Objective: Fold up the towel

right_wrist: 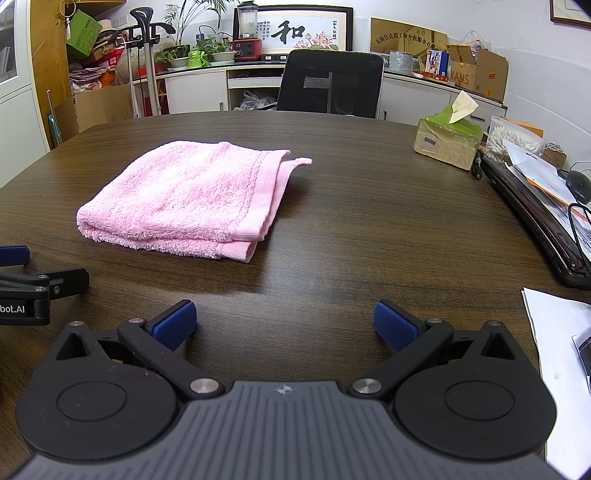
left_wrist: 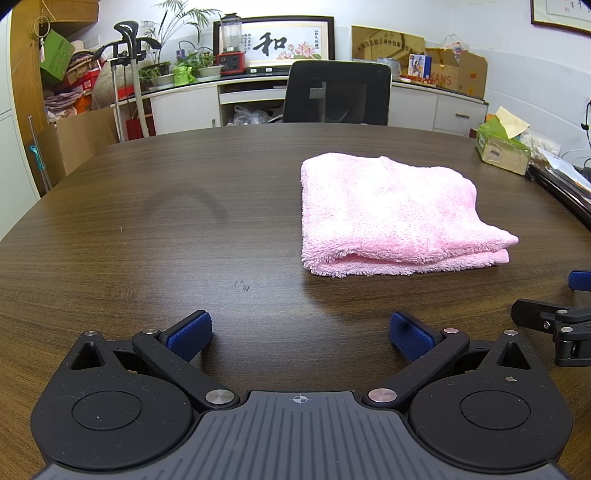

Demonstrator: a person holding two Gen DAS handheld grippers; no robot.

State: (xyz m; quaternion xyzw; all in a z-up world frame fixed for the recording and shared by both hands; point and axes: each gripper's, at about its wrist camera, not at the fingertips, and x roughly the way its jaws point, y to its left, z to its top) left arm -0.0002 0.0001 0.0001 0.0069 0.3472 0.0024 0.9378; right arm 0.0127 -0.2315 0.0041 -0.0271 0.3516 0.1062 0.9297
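Cluttered office, dark wooden bench (left_wrist: 184,221) — the pink towel (left_wrist: 391,218), soft, light, already doubled; left gripper (left_wrist: 300,334) and right gripper (right_wrist: 285,325) released, empty — take the hemmed corners at lower centre.

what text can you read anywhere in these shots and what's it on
"和": large character on the framed calligraphy against the back wall; its small columns of writing are too small to read.
"KANS": cardboard box on the counter.
"bot.AI": cut-off label on the left gripper in the right wrist view.
Gold board: a row of characters, too blurred to read.
Green box on the shelf: print unreadable.
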